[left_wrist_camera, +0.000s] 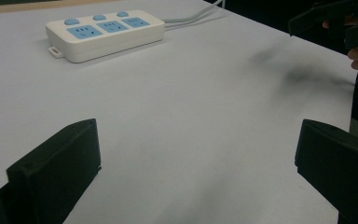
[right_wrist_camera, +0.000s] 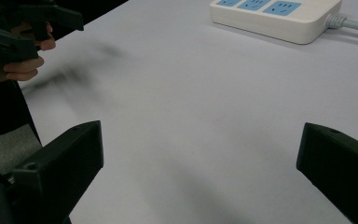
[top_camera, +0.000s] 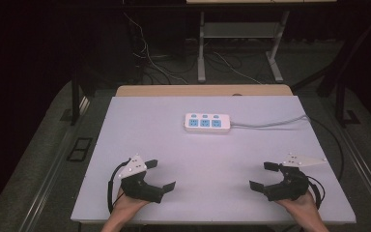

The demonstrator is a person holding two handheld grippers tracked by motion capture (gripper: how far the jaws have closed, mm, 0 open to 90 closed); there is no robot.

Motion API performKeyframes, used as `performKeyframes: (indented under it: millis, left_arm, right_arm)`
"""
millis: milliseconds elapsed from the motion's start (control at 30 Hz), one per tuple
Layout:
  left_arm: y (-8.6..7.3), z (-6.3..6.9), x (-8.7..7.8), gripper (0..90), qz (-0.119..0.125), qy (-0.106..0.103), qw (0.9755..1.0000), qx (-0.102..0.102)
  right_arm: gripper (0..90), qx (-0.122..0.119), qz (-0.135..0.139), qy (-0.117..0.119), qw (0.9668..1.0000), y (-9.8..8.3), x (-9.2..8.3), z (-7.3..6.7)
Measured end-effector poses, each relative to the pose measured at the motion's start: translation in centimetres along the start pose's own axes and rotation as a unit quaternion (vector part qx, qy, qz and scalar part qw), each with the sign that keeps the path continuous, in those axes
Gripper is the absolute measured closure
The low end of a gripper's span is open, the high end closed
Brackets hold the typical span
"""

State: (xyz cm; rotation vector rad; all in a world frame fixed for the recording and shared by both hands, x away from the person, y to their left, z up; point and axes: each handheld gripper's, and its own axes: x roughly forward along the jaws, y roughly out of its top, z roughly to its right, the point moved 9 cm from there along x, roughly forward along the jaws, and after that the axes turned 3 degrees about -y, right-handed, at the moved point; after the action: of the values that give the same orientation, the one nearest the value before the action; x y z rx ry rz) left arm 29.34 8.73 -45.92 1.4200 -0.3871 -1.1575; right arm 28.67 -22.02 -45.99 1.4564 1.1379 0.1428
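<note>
- The left gripper point(top_camera: 160, 175) rests low over the near edge of the table, held in the person's left hand point(top_camera: 125, 203). Its two black jaws stand wide apart with nothing between them.
- The right gripper point(top_camera: 266, 175) mirrors it at the near right, held in the right hand point(top_camera: 299, 208), jaws likewise spread and empty. A grey three-cornered plate sits on top of each gripper.
- A white power strip point(top_camera: 206, 123) with three blue sockets and three blue buttons lies flat, well ahead of both grippers and roughly between their lines of reach. It is well apart from either one.
- In the left gripper view the power strip point(left_wrist_camera: 105, 33) sits ahead and to the left of the jaws; in the right gripper view it sits ahead and to the right, at the top edge point(right_wrist_camera: 275, 16).
- Its pale cord point(top_camera: 270, 124) runs off the strip's right end toward the table's far right edge.
- Both grippers look parked at a ready stance, angled inward toward the strip, likely so either can approach it. This is a judgement.
- The table point(top_camera: 125, 125) is covered by a plain pale sheet, with a wooden strip at its far edge.
- Beyond it the room is dark: grey carpet, loose cables on the floor, and the metal legs of another desk.
</note>
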Motion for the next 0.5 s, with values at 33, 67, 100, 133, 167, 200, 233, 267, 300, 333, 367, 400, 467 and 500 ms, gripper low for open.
performKeyframes:
  millis: [33, 67, 100, 133, 167, 200, 233, 267, 300, 333, 367, 400, 467, 500]
  left_arm:
    - [-0.01, -0.02, -0.02, 0.0, 0.0, 0.0, 1.0, 0.0]
    - [-0.03, -0.05, -0.04, 0.0, -0.001, 0.0, 1.0, -0.001]
    - [-0.04, -0.08, -0.05, 0.0, -0.001, 0.002, 1.0, -0.002]
    - [-0.06, -0.13, -0.06, 0.0, -0.001, 0.002, 1.0, -0.003]
    - [-0.06, -0.18, -0.08, 0.0, -0.001, 0.003, 1.0, -0.003]
    - [-0.06, -0.21, -0.09, 0.0, 0.0, 0.002, 1.0, -0.005]
    - [-0.06, -0.26, -0.11, 0.0, 0.0, 0.004, 1.0, -0.006]
    - [-0.06, -0.26, -0.11, 0.0, 0.0, 0.004, 1.0, -0.006]
    - [-0.06, -0.31, -0.11, 0.0, 0.001, 0.003, 1.0, -0.007]
    - [-0.09, -0.35, -0.11, 0.0, 0.0, 0.003, 1.0, -0.008]
    - [-0.11, -0.38, -0.1, 0.0, 0.0, 0.003, 1.0, -0.008]
    - [-0.11, -0.38, -0.1, 0.0, 0.0, 0.003, 1.0, -0.008]
    - [-0.14, -0.45, -0.1, 0.0, 0.0, 0.004, 0.9999, -0.01]
    - [-0.14, -0.46, -0.1, 0.0, 0.001, 0.003, 0.9999, -0.011]
  right_arm:
    - [0.3, 0.0, 0.0, 0.0, 1.0, 0.0, 0.0, -0.02]
    - [0.3, -0.001, -0.001, 0.001, 1.0, 0.0, 0.02, -0.09]
    - [0.3, -0.002, -0.001, 0.001, 1.0, 0.0, 0.03, -0.12]
    - [0.3, -0.002, -0.001, 0.0, 1.0, -0.02, 0.04, -0.13]
    - [0.3, -0.003, -0.002, 0.0, 1.0, -0.04, 0.04, -0.15]
    - [0.3, -0.004, -0.002, 0.0, 1.0, -0.04, 0.05, -0.16]
    - [0.3, -0.005, -0.002, -0.001, 1.0, -0.04, 0.05, -0.16]
    - [0.3, -0.006, -0.002, -0.001, 1.0, -0.04, 0.06, -0.17]
    - [0.3, -0.006, -0.003, 0.0, 1.0, -0.06, 0.07, -0.19]
    - [0.3, -0.005, -0.004, 0.001, 1.0, -0.08, 0.09, -0.21]
    - [0.3, -0.006, -0.004, 0.001, 1.0, -0.09, 0.09, -0.23]
    - [0.3, -0.006, -0.005, 0.002, 1.0, -0.1, 0.11, -0.27]
    - [0.3, -0.007, -0.006, 0.003, 1.0, -0.14, 0.13, -0.32]
    - [0.3, -0.008, -0.008, 0.004, 0.9999, -0.17, 0.15, -0.35]
